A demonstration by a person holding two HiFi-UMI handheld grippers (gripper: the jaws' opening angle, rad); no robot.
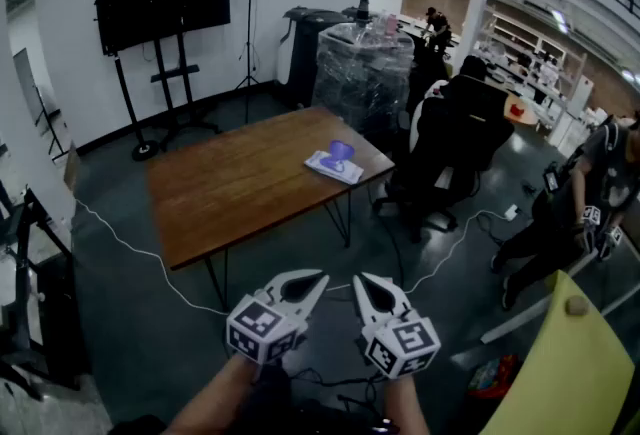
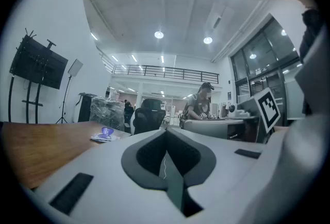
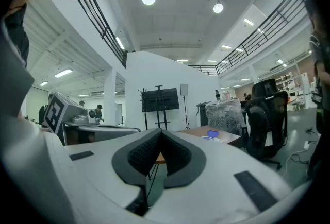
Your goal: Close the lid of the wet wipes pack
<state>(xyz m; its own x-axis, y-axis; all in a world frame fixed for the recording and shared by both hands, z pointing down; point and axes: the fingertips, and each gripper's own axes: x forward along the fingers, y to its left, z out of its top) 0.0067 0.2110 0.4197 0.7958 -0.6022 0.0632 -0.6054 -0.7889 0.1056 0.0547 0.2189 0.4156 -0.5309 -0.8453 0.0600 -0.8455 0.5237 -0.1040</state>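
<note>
The wet wipes pack (image 1: 333, 164) lies flat near the right end of a brown wooden table (image 1: 240, 185), with its purple lid standing up open. It is far ahead of both grippers. My left gripper (image 1: 321, 276) and right gripper (image 1: 359, 279) hang side by side low over the floor, short of the table's near edge, both shut and holding nothing. In the left gripper view the pack (image 2: 105, 135) shows small on the table beyond my left gripper (image 2: 166, 133). In the right gripper view the pack (image 3: 212, 135) lies to the right of my right gripper (image 3: 159, 131).
A black office chair (image 1: 455, 138) and a plastic-wrapped stack (image 1: 365, 63) stand just beyond the table's right end. A TV on a stand (image 1: 160, 1) is at the back left. A person (image 1: 585, 198) crouches at the right. A yellow-green chair (image 1: 570, 368) and floor cables (image 1: 130, 248) are near.
</note>
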